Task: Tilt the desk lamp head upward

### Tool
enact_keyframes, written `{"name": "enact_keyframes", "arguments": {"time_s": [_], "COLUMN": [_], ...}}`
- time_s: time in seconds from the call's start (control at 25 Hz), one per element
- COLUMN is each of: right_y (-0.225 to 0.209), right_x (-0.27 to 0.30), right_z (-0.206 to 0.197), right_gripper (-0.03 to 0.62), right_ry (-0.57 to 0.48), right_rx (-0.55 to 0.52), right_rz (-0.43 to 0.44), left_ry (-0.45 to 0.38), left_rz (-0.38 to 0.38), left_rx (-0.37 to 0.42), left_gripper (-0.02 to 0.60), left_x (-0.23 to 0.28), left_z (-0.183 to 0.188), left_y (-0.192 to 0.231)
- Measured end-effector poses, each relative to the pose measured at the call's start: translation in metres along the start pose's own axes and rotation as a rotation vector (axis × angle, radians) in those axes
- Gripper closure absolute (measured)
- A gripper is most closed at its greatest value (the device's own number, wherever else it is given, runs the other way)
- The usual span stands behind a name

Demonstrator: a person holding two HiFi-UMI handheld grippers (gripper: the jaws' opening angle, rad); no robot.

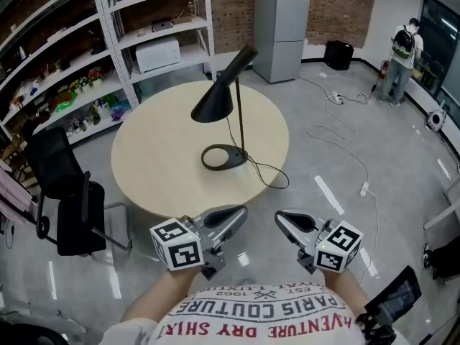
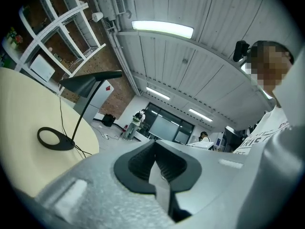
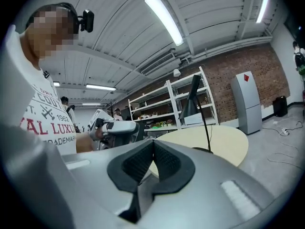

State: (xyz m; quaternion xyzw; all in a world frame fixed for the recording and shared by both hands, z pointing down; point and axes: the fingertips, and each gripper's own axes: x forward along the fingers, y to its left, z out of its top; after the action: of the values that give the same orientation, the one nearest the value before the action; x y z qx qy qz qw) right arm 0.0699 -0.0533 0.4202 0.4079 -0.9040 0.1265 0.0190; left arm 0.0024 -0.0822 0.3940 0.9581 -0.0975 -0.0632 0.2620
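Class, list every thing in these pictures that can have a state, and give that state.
lamp head: angled downward, untouched.
lamp base: flat on the table.
left gripper: shut, empty.
right gripper: shut, empty.
fridge: doors closed.

Left gripper (image 1: 231, 215) and right gripper (image 1: 289, 220), each held in one hand close to the torso, jaws closed and empty, tips angled toward each other.
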Motion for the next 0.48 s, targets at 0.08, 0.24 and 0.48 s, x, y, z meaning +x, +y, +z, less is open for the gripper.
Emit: {"name": "enact_keyframes", "arguments": {"time_s": [0.08,0.24,0.48], "right_y": [-0.012,-0.025,-0.043], "right_x": [0.014,0.033,0.043], "right_z": [0.007,0.011,0.017], "right_gripper": [0.589,0.589,0.589], "right_ry": [-0.001,0.002,0.0], "right_rx": [-0.013,-0.022,-0.033], "right_rz": [0.001,0.01,0.002], "left_ry": [-0.003,-0.018,-0.066], "left_rz": [-0.007,-0.006,-0.012], "left_rx": [0.013,0.009,-0.012], "left_gripper": [0.581,0.58,0.58], "left_x": [0.006,0.006,0.004], "left_z": [0.009,0.023,0.041], "left_y": [0.014,0.034,0.048]}}
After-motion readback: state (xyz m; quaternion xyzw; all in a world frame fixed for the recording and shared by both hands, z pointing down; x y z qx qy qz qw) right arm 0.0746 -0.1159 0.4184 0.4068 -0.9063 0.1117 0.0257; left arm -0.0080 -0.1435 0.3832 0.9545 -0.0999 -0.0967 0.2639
